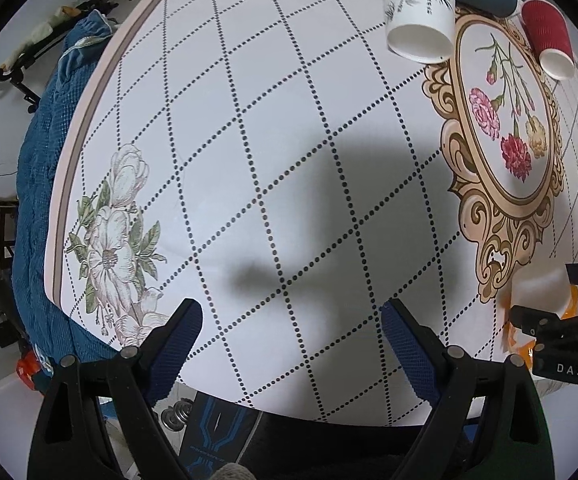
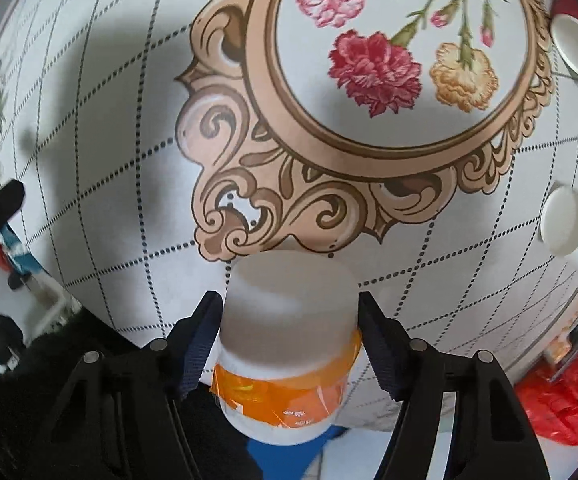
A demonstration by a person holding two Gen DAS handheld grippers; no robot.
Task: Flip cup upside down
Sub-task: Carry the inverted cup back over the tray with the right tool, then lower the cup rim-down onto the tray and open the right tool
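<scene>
A white cup with an orange band (image 2: 285, 344) sits between the fingers of my right gripper (image 2: 289, 320), which is shut on it; its flat white end faces forward over the table's near edge. In the left wrist view the same cup (image 1: 539, 294) shows at the right edge, held by the right gripper (image 1: 545, 292). My left gripper (image 1: 291, 324) is open and empty above the white, dotted-grid tablecloth (image 1: 249, 160).
A white paper cup with a leaf print (image 1: 419, 8) and a red ribbed cup (image 1: 547, 34) stand upside down at the far side. Another white cup (image 2: 565, 224) is at the right. A red bag (image 2: 561, 404) lies beyond the table's edge.
</scene>
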